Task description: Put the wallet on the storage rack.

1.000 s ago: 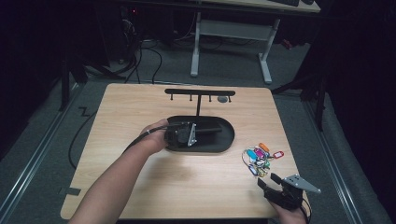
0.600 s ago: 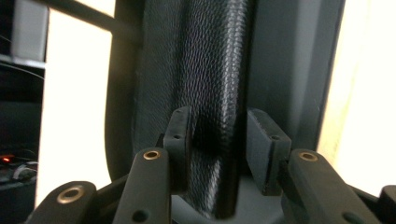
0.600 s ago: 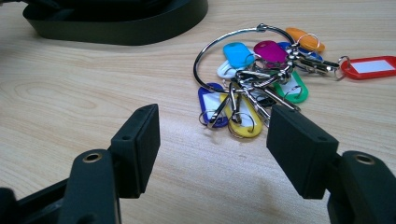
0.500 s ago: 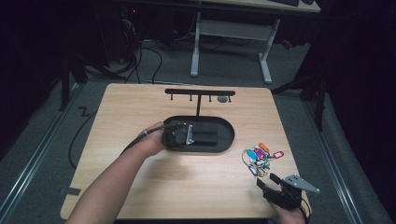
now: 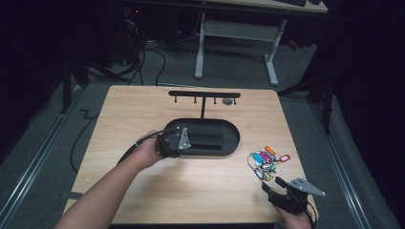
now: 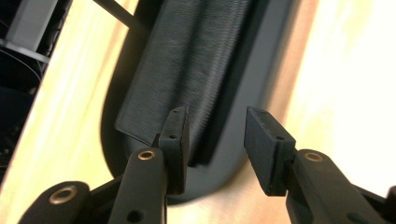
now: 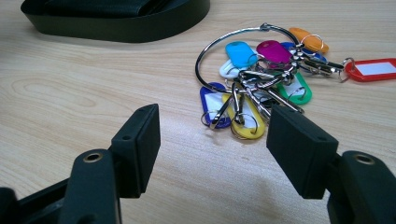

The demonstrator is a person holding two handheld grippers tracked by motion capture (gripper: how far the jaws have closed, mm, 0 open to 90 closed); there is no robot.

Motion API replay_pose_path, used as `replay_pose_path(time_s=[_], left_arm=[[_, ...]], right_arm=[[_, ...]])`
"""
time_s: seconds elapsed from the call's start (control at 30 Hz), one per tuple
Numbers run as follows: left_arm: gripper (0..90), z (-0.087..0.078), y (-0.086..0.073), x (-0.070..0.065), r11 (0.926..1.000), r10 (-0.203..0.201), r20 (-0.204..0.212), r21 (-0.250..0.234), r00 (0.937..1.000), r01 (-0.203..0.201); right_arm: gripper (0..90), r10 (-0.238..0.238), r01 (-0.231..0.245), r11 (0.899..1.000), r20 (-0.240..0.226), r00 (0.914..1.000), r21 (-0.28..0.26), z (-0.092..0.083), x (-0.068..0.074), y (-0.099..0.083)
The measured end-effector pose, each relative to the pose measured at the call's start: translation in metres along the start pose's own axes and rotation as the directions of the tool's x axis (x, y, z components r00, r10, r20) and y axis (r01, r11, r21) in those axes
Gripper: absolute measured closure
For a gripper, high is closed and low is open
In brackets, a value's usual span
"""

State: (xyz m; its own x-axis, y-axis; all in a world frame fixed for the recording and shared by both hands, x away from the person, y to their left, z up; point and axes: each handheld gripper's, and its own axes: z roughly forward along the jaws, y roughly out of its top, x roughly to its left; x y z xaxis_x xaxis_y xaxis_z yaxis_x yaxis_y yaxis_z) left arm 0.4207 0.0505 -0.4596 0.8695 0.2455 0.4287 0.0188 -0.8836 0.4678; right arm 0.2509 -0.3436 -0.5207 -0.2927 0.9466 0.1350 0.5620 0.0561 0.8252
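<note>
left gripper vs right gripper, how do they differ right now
The left gripper sits at the black tray's left end, over the dark wallet inside; the right gripper waits near the table's front edge, facing the key ring. Left jaws have just been opening, narrower; right jaws wider. Both hold nothing.

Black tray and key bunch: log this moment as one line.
left tool: open, jaws just opening, empty, at black tray left end | right tool: open, empty, short of key bunch | table
</note>
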Motion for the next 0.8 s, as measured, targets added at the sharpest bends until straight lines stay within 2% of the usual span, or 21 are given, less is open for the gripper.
replay_pose_path(time_s=[0.13, 0.23, 0.33, 0.47, 0.53, 0.6, 0.63, 0.73, 0.8], left_arm=[[59.6, -0.008, -0.011, -0.011, 0.9976, -0.059, 0.015, -0.036, 0.9981, 0.060], [59.3, -0.013, -0.021, -0.020, 0.9916, -0.100, 0.029, -0.079, 0.9946, 0.102], [58.2, -0.016, -0.032, -0.030, 0.9854, -0.135, 0.035, -0.100, 0.9902, 0.138], [58.2, -0.023, -0.046, -0.044, 0.9711, -0.187, 0.039, -0.143, 0.9815, 0.191], [58.4, -0.026, -0.052, -0.051, 0.9678, -0.199, 0.036, -0.150, 0.9793, 0.202], [58.3, -0.029, -0.058, -0.057, 0.9584, -0.231, 0.046, -0.162, 0.9720, 0.235], [58.3, -0.031, -0.061, -0.060, 0.9508, -0.252, 0.051, -0.173, 0.9664, 0.257], [58.1, -0.036, -0.069, -0.068, 0.9430, -0.276, 0.046, -0.180, 0.9600, 0.280], [58.1, -0.041, -0.075, -0.074, 0.9338, -0.300, 0.041, -0.191, 0.9529, 0.303]], right_arm=[[35.6, -0.005, 0.005, 1.000, 0.002, 1.0000, 0.001, 0.001, 0.001, 0.001], [35.8, -0.004, 0.004, 1.000, 0.001, 1.0000, 0.004, 0.002, 0.003, 0.001], [36.1, -0.011, 0.011, 1.000, 0.001, 0.9999, 0.005, 0.003, 0.002, 0.001], [36.4, -0.012, 0.012, 1.000, -0.002, 0.9999, 0.003, 0.005, 0.003, 0.003], [36.6, -0.018, 0.018, 1.000, -0.004, 0.9998, 0.003, 0.006, 0.005, 0.005], [37.0, -0.025, 0.025, 1.000, -0.009, 0.9997, 0.004, 0.008, 0.006, 0.006], [37.2, -0.027, 0.027, 1.000, -0.011, 0.9996, 0.003, 0.009, 0.006, 0.006], [37.7, -0.025, 0.025, 1.000, -0.019, 0.9995, 0.004, 0.011, 0.007, 0.008], [37.7, -0.028, 0.028, 1.000, -0.023, 0.9993, 0.006, 0.012, 0.008, 0.008]])
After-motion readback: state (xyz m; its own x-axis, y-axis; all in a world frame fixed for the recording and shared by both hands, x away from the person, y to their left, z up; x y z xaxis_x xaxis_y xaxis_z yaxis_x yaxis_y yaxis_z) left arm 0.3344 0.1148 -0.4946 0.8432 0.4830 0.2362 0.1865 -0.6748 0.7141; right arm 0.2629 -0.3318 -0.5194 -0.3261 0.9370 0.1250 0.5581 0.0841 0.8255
